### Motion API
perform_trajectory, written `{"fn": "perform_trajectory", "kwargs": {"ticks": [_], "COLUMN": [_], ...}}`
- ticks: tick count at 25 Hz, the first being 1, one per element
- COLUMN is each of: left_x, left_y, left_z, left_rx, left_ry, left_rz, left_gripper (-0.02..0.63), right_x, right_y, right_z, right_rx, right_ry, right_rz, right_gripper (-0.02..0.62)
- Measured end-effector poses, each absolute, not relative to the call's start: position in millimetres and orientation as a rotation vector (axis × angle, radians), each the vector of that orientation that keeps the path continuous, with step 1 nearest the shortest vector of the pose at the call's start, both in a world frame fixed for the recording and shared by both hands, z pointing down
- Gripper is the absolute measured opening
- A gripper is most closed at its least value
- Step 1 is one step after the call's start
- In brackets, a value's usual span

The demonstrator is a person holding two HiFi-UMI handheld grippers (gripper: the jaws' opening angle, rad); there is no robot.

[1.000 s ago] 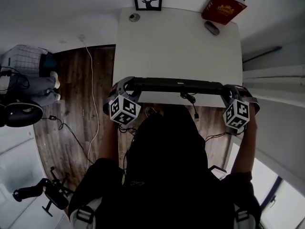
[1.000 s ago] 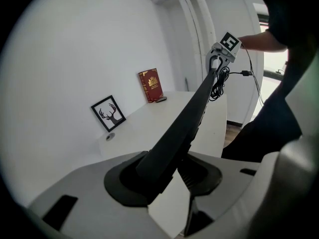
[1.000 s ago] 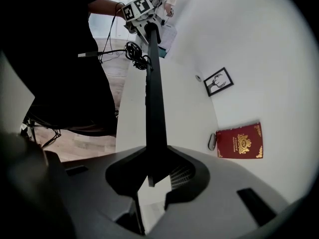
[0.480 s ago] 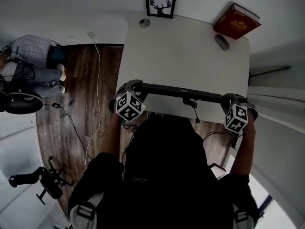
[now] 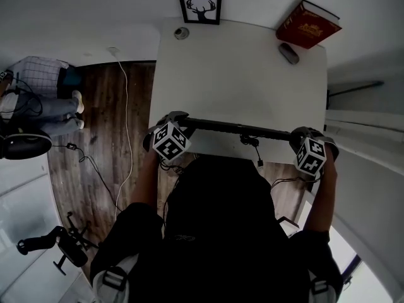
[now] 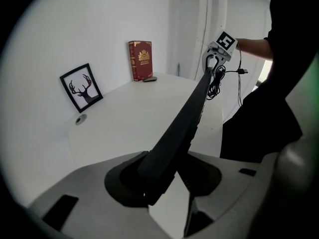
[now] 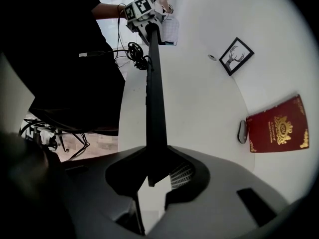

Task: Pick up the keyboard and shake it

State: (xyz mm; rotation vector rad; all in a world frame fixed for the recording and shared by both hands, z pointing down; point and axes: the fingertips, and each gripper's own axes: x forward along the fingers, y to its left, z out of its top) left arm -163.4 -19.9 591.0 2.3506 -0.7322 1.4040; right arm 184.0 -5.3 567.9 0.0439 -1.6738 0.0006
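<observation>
The black keyboard hangs edge-on over the near edge of the white table, held by its two ends. My left gripper is shut on its left end, and in the left gripper view the keyboard runs away from between my jaws toward the other gripper. My right gripper is shut on the right end; its own view shows the keyboard as a thin dark bar rising from my jaws. The coiled keyboard cable dangles underneath.
At the table's far edge are a red book, a dark mouse, a framed deer picture and a small round object. A person sits on the wooden floor to the left, near a white cable.
Both grippers and the keyboard have come down toward the table's near edge, and the keyboard has turned more edge-on. The grips have not changed.
</observation>
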Motion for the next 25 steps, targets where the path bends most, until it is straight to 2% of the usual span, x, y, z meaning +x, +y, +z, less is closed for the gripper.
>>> {"fn": "perform_trajectory", "kwargs": {"ticks": [25], "left_x": [-147], "left_y": [-38], "left_z": [612], "left_rx": [2.239], "left_ry": [-0.454], "left_rz": [1.546], "left_gripper": [0.155], "right_x": [197], "right_y": [-26], "right_z": [597], "right_rx": [-0.099], "right_ry": [-1.653], "right_rz": [0.157], "right_gripper": [0.098]}}
